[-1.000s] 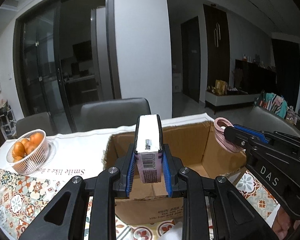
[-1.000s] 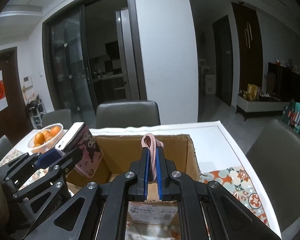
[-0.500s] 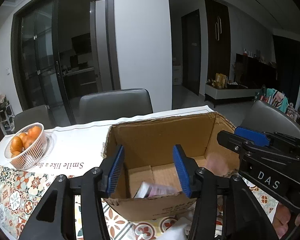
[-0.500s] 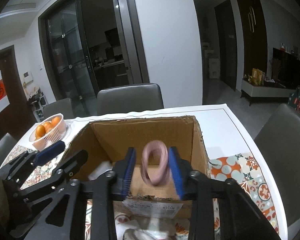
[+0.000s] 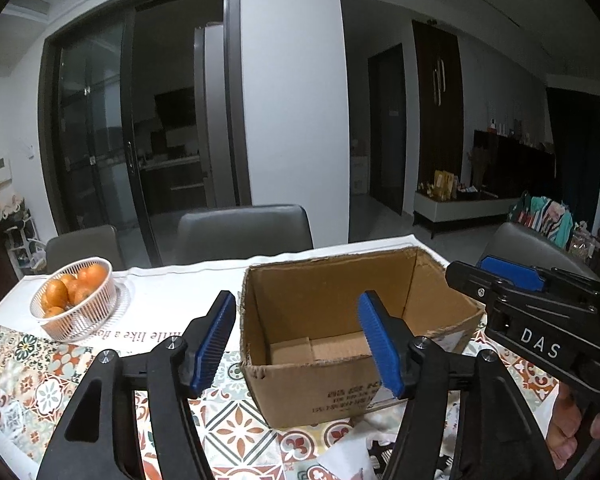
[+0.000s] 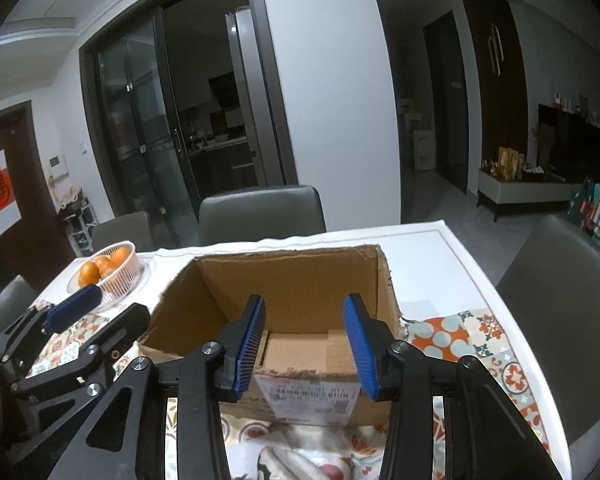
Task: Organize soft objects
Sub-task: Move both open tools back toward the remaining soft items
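Observation:
An open cardboard box (image 5: 332,292) (image 6: 300,280) stands on the table in front of both grippers. My left gripper (image 5: 298,340) hovers over its near left corner with jaws opening and nothing between the blue pads. My right gripper (image 6: 304,346) hangs over the box's near edge, jaws also opening and bare. The pink packet and the pink ring are hidden inside the box, below its near wall. In the left wrist view the right gripper (image 5: 508,276) shows at the right edge. Soft white cloth (image 6: 312,456) (image 5: 352,452) lies on the table below the grippers.
A white basket of oranges (image 5: 76,296) (image 6: 112,268) sits at the table's left. Grey chairs (image 5: 244,232) stand behind the table and another chair (image 6: 556,312) at its right. A patterned cloth (image 5: 28,380) covers the near part of the table.
Both grippers opened and let go: the pink packet dropped from the left one and the pink ring from the right one into the box. Both grippers then drew back and rose a little.

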### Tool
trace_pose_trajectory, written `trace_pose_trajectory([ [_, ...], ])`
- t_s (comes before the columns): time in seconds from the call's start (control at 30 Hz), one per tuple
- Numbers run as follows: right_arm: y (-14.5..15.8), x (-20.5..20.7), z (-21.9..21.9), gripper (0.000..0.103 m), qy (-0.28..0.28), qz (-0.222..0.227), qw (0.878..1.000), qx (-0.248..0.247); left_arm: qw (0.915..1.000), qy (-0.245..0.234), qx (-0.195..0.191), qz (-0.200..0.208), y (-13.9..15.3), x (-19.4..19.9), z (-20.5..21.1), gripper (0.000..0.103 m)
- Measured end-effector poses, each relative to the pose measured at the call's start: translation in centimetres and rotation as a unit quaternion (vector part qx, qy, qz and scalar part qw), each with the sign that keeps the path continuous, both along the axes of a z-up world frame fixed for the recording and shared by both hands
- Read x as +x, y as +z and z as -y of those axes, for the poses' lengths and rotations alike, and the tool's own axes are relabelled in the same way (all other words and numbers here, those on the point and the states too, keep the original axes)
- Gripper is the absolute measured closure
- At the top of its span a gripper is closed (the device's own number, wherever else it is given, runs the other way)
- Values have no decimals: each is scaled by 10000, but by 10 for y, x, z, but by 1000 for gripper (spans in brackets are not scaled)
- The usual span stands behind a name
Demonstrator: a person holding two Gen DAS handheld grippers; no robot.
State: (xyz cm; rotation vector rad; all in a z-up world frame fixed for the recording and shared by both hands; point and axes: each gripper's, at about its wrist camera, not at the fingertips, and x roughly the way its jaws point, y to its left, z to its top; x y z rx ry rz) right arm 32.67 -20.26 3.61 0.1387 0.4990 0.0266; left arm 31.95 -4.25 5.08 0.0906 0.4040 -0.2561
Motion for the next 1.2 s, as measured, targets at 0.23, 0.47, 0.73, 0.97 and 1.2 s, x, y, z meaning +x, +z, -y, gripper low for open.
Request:
trace_pose_trajectory([
  [0.23,16,-37,-5,60,-15,263,9996,-58,9997,1,-42,222,12,-35,-7,39],
  [0.47,20,-72,-3,60,-59,342,9994,-25,9996,24,-54,285,14,-67,-9,39],
  [0.73,11,-108,-2,60,-175,304,9994,20,9998,70,12,188,0,-104,-11,39],
  [0.97,-6,-134,-5,60,-140,108,9998,-42,10000,70,27,-18,-17,-129,-13,39],
  [1.2,-25,-154,-3,60,-132,-103,9999,-24,9998,103,52,-177,-31,-146,-12,39],
])
